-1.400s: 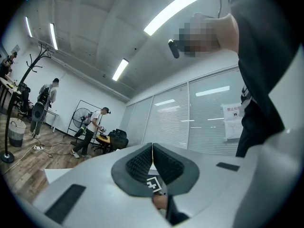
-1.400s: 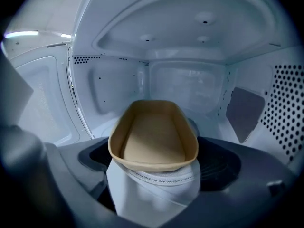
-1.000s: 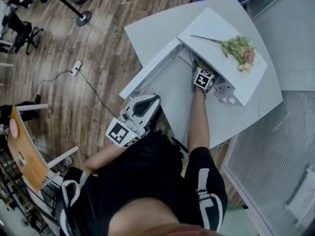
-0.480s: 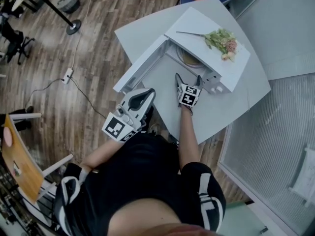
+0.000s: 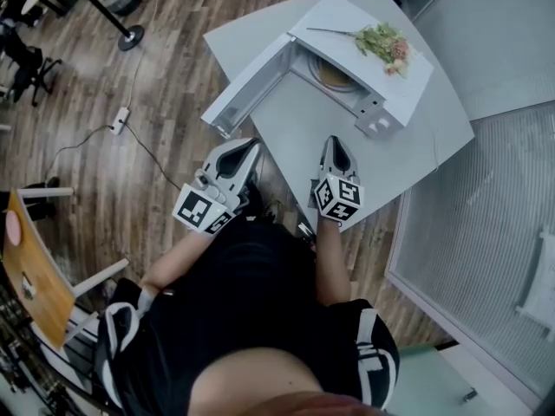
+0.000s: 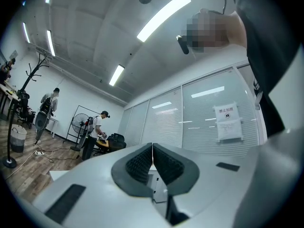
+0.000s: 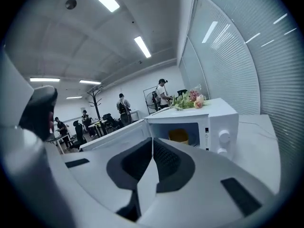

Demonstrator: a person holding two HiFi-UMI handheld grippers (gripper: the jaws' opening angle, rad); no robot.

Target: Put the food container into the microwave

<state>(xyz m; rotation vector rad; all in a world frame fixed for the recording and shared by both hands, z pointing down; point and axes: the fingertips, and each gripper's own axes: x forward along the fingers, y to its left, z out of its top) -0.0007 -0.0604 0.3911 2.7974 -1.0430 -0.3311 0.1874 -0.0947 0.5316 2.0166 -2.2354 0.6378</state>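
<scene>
The white microwave (image 5: 408, 89) stands at the far side of the grey table (image 5: 416, 159), its door (image 5: 247, 85) swung open to the left. The yellowish food container (image 5: 333, 76) sits inside the cavity; in the right gripper view the container (image 7: 179, 136) shows through the microwave's (image 7: 216, 120) opening. My right gripper (image 5: 335, 143) hangs over the table's near edge, well back from the cavity. Its jaws have just been closing and are now shut with nothing between them (image 7: 153, 142). My left gripper (image 5: 251, 146) is left of the table below the door, shut and empty (image 6: 152, 146).
A bunch of flowers (image 5: 381, 40) lies on top of the microwave. A power strip with cable (image 5: 121, 120) lies on the wood floor at left, and a wooden chair (image 5: 26, 276) stands at lower left. A glass partition (image 5: 486, 232) runs along the right. People (image 7: 163, 93) stand far off.
My right gripper has drawn back from the microwave's opening toward the person's body and its jaws have closed empty. The container stays inside. My left gripper has shifted slightly upward in the view.
</scene>
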